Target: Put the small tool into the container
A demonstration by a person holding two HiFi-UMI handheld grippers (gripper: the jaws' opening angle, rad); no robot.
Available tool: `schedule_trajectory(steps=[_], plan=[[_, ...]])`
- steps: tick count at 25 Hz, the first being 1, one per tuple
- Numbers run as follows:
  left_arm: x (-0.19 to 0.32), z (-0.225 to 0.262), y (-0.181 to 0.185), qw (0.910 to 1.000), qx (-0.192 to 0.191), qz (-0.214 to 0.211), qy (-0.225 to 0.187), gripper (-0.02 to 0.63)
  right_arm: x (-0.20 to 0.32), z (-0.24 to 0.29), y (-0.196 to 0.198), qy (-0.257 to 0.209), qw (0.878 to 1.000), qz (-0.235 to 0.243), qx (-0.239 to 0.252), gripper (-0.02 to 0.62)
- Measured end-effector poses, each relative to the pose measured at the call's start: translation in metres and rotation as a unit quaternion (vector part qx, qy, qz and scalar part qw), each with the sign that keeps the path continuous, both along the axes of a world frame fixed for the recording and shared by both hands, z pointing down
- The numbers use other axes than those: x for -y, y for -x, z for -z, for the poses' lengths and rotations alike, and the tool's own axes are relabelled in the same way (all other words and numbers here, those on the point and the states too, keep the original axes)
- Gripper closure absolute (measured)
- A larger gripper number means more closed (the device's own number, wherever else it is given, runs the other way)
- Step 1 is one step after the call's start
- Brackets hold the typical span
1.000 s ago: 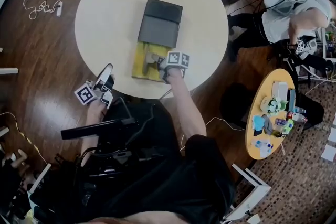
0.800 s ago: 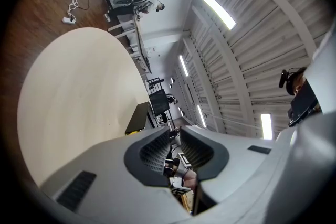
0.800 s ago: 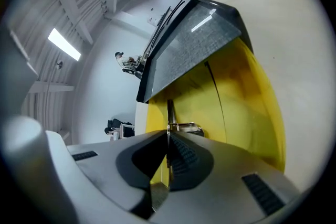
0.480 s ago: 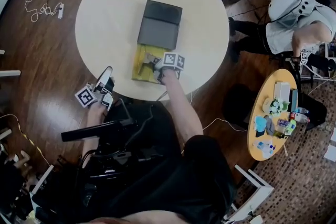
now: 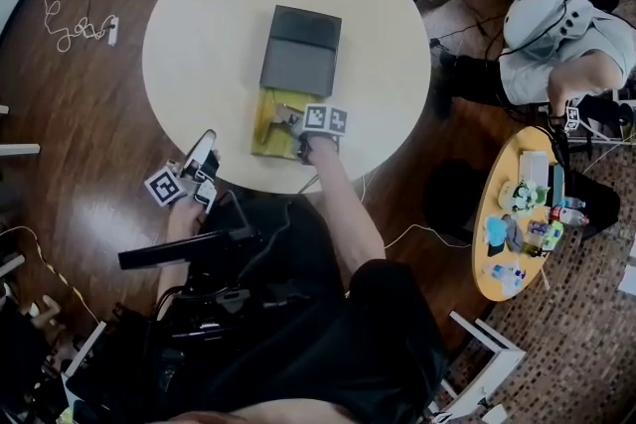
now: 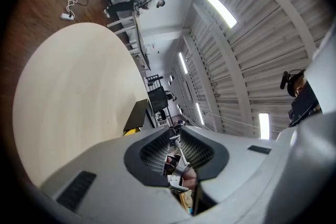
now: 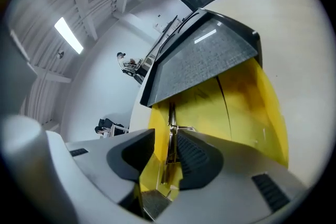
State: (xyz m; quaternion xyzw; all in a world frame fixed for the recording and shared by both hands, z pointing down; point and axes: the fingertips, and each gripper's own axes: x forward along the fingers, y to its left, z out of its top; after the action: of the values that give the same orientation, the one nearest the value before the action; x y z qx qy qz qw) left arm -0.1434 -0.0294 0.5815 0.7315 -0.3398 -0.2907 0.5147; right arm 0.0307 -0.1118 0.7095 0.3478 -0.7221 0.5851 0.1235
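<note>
The container is a flat box with a dark grey lid [image 5: 296, 50] slid back from its yellow inside [image 5: 266, 119], near the front of the round table [image 5: 199, 35]. In the right gripper view the small tool [image 7: 170, 123], a thin metal piece, lies on the yellow floor [image 7: 236, 107] under the lid's edge [image 7: 205, 60]. My right gripper [image 5: 291, 124] [image 7: 167, 152] reaches into the yellow part; its jaws have just been opening and now stand apart around the tool without pressing it. My left gripper [image 5: 206, 142] [image 6: 176, 147] hangs off the table's front left edge, jaws slightly apart and empty.
A small yellow side table [image 5: 517, 213] with several bits stands at the right. A seated person [image 5: 556, 25] is at the upper right. Cables [image 5: 75, 20] lie on the wooden floor at the left. A dark bar [image 5: 189, 248] crosses my lap.
The right gripper's jaws have spread apart, letting go of the tool in the yellow part of the container. It moved only slightly. The left gripper has stayed put.
</note>
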Motion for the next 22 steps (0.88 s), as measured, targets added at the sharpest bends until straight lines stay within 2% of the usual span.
schedule_trajectory(steps=[8, 15, 22], plan=[[0.001, 0.001, 0.0, 0.9998, -0.007, -0.02, -0.007, 0.557, -0.017, 0.035, -0.02, -0.062, 0.997, -0.012, -0.034, 0.456], [0.0, -0.006, -0.006, 0.9982, -0.025, -0.053, -0.007, 0.557, -0.053, 0.063, -0.036, -0.118, 0.991, -0.015, -0.066, 0.456], [-0.001, -0.012, -0.019, 0.9931, -0.037, -0.111, -0.01, 0.557, -0.108, 0.068, -0.038, -0.168, 0.972, 0.02, -0.162, 0.456]])
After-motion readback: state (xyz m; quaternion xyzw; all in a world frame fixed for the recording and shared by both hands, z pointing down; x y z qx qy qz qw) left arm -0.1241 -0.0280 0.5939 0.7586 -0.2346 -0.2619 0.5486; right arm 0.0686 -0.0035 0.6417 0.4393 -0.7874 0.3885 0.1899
